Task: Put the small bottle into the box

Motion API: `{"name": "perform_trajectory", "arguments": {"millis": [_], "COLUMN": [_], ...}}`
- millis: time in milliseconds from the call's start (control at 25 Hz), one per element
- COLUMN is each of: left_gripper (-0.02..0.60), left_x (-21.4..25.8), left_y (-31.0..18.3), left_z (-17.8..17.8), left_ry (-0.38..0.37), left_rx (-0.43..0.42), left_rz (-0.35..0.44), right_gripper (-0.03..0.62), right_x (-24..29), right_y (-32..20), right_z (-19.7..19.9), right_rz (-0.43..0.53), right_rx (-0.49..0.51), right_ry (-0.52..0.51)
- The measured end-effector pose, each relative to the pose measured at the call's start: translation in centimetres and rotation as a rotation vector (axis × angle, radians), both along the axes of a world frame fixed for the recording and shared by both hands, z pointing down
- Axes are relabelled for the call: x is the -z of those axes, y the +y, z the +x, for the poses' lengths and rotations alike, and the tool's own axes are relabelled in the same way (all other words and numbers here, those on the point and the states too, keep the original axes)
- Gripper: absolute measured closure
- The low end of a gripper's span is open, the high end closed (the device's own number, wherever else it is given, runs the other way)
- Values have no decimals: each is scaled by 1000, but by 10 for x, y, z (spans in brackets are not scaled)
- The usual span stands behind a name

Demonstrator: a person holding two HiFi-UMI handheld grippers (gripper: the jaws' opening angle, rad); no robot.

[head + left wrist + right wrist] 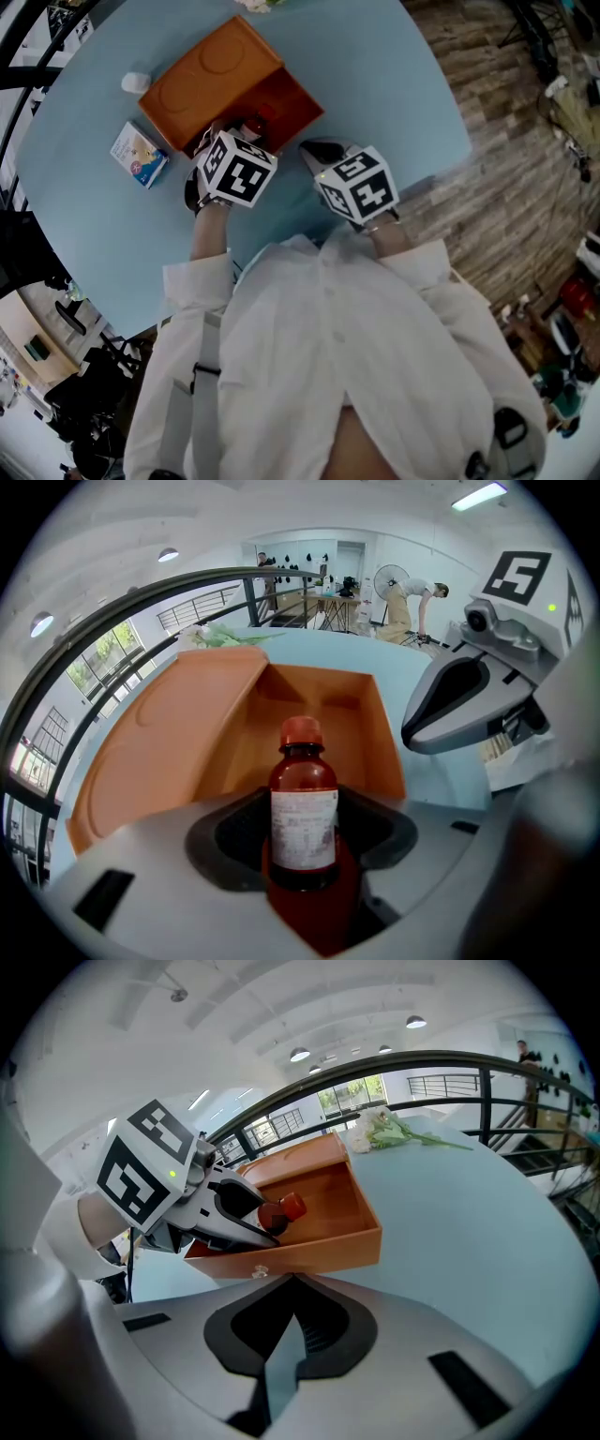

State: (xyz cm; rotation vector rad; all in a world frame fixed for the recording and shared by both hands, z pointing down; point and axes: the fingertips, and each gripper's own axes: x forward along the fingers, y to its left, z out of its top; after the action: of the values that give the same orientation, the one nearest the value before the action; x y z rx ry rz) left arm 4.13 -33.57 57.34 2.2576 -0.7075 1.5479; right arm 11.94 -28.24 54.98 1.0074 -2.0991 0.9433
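Your left claw [302,855] is grasping the small bottle [303,803] by its lower body. The bottle's long axis runs along the jaws, with the red cap pointing away from the claw toward the open box [323,688]. The right gripper view shows the bottle tilted low, its cap reaching over the box's hollow. In the head view the marker cube [234,169] mostly covers it. Your right claw [281,1358] is clenched on nothing, near the box.
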Motion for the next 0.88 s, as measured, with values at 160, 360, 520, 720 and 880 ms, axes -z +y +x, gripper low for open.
{"name": "perform_trajectory", "arguments": {"millis": [160,360,520,720,880], "left_gripper": [362,362,362,362,362], "left_x": [-2,-5,-4,-4,-2], "left_y": [0,3,3,3,1], "left_z": [1,5,8,7,7], "left_ry": [-6,-1,18,24,25], "left_rx": [3,-3,-10,-4,-3], "left_rz": [-3,-35,-45,-32,-6], "right_gripper": [591,591,591,591,591], "right_x": [-1,1,2,3,7], "right_y": [2,1,2,0,-2], "right_z": [1,3,6,4,4], "right_rz": [-5,-2,-4,3,26], "right_rx": [4,4,4,0,-9], "right_ry": [-4,-5,-6,-9,-2]}}
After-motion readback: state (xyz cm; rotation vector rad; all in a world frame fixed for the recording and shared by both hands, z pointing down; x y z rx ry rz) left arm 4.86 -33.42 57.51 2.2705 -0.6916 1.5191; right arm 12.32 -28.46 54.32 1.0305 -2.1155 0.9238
